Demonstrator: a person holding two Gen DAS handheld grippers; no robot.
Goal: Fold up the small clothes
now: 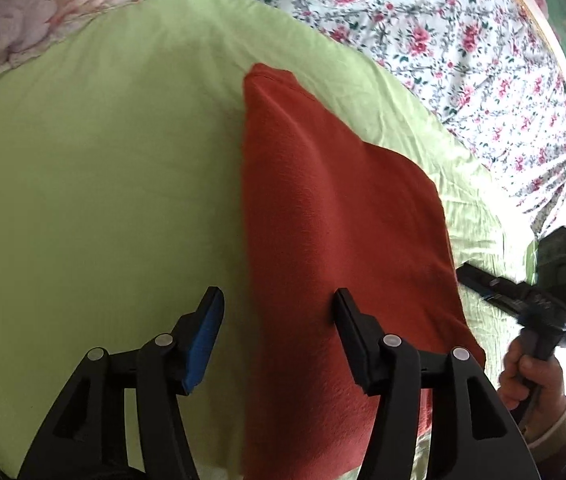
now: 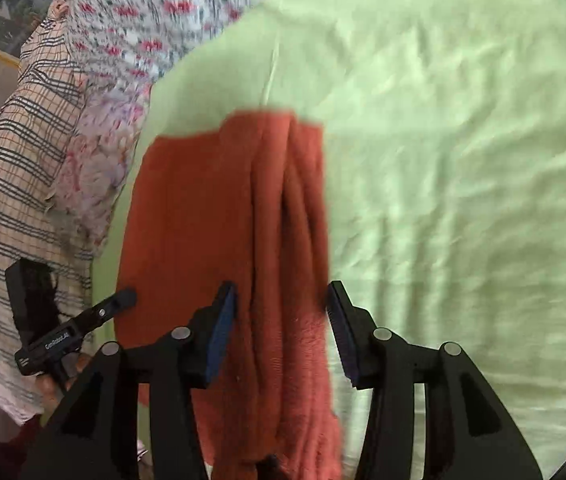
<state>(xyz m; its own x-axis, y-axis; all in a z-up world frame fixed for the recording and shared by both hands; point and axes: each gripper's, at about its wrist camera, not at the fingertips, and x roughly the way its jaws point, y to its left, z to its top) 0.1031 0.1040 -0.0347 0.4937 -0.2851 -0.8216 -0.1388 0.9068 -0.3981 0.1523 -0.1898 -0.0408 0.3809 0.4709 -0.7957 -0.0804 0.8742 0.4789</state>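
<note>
- A rust-red garment (image 1: 335,216) lies on the green sheet (image 1: 103,180) of a bed, already doubled into a long narrow shape, with floral bedding (image 1: 423,28) beyond the sheet's far edge.
- Your left claw (image 1: 277,332) hangs above the garment's near end with its jaws apart and nothing between them; one finger is over the sheet, the other over the cloth.
- Your right claw (image 2: 281,328) is likewise spread and empty, straddling the ridged, bunched edge of the garment on the side facing open sheet.
- The right wrist view is blurred, so you cannot tell from it whether the fingertips touch the cloth.
- Each camera catches the other claw at the garment's opposite long side, held in a hand (image 1: 531,380).
- A striped cloth (image 2: 23,184) hangs beyond the sheet's edge, well apart from the garment.
- Expect the garment to be light, soft and limp: the nap looks fleecy or knitted, so it should grip well against the pads but sag and stretch when lifted.
- It will not hold a crease on its own; stacked layers may slide or spring open.
- Judged best hold: pinch through all layers at the two near corners, one claw each, rather than mid-panel.
- The ridged edge is thick; close firmly there or a lower layer may drop out.
- Carry the near end low toward the far end to keep the fold square.
</note>
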